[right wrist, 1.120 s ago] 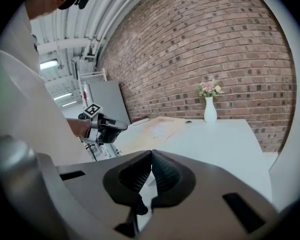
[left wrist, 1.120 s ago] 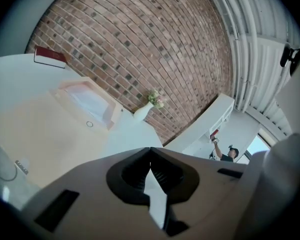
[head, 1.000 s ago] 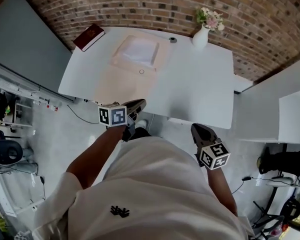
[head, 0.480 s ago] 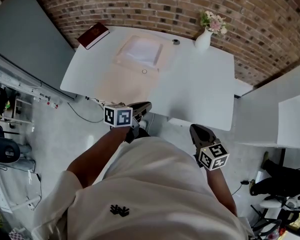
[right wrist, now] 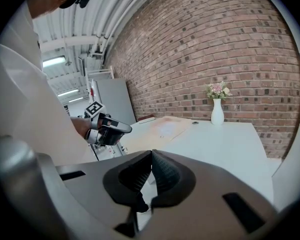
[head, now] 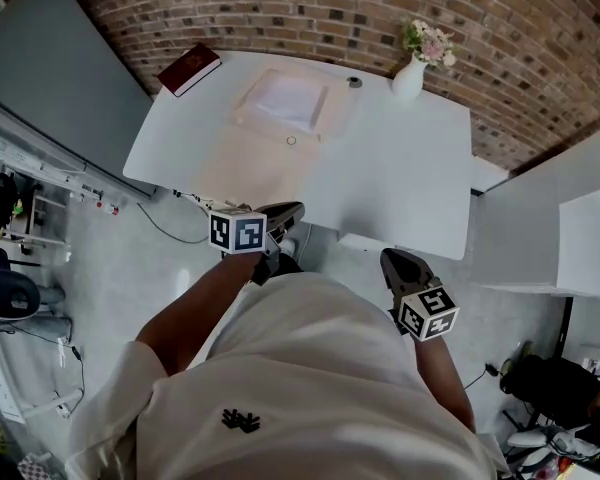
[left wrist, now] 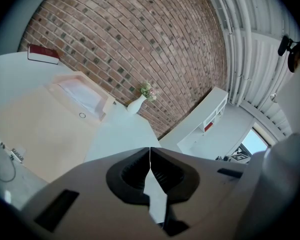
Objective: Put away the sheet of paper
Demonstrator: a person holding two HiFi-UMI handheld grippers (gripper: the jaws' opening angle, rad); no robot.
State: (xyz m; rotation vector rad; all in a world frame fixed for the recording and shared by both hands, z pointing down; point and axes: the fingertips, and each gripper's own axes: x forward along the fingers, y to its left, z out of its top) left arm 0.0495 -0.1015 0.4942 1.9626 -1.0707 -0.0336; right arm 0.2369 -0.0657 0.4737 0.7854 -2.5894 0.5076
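Note:
A white sheet of paper (head: 285, 100) lies on the far part of a peach-coloured folder (head: 242, 163) spread open on the white table (head: 410, 168). The paper (left wrist: 80, 92) and the folder (left wrist: 45, 126) also show in the left gripper view. My left gripper (head: 292, 210) hovers at the table's near edge, short of the folder, jaws shut and empty. My right gripper (head: 390, 258) hangs off the table's near edge, close to my body, also shut with nothing in it. The right gripper view shows the left gripper (right wrist: 121, 128) and the folder (right wrist: 162, 127) beyond it.
A dark red book (head: 189, 68) lies at the table's far left corner. A white vase with flowers (head: 410, 73) stands at the far right, a small dark round item (head: 354, 82) beside it. A brick wall runs behind the table. A snap button (head: 291, 140) sits on the folder.
The head view has shifted a little, so the table sits slightly lower in frame. Both grippers stay shut and keep their places near the table's near edge.

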